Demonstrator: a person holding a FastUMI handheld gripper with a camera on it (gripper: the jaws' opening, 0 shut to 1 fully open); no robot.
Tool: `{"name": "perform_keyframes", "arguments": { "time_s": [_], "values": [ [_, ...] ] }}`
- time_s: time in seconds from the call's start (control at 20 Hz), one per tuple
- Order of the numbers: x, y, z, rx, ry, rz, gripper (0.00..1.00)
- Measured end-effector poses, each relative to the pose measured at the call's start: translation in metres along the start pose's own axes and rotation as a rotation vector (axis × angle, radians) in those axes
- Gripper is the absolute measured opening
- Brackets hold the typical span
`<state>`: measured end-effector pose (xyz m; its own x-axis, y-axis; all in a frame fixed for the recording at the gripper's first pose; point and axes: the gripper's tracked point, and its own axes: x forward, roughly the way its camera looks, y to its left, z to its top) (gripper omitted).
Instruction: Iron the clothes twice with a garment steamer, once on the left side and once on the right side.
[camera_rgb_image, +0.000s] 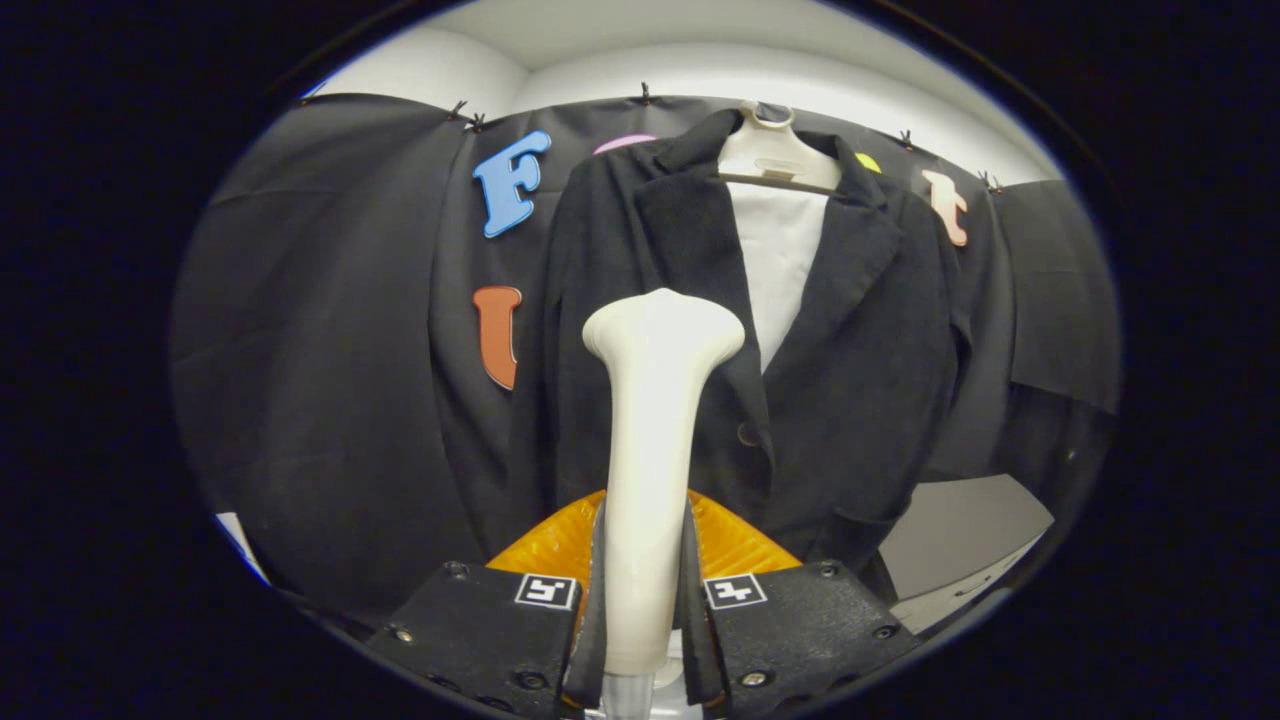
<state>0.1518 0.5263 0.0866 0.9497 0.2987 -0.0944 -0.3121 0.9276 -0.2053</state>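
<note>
The claw (645, 600) sits nearest, its two black fingers (500, 620) clenched on the handle of one cream garment steamer (652, 440), which rises straight up between them. Its flared head stands just ahead of the left front panel of one dark jacket (850, 360). The jacket hangs beyond the fingers on a single pale hanger (775, 160), open over one white shirt (780, 250).

The cream steamer (652, 440) stands upright between the gripper's (645, 600) two fingers, both pressing its slim handle; its flared head, at twelve o'clock from them, faces the jacket's left front panel. The dark jacket (720, 340) hangs open on a pale hanger (775, 155) just beyond.
</note>
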Motion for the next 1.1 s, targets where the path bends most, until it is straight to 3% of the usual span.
{"name": "perform_keyframes", "arguments": {
  "time_s": [1.1],
  "values": [
    [0.011, -0.005, -0.140, -0.004, 0.180, 0.031, 0.33]
  ]
}}
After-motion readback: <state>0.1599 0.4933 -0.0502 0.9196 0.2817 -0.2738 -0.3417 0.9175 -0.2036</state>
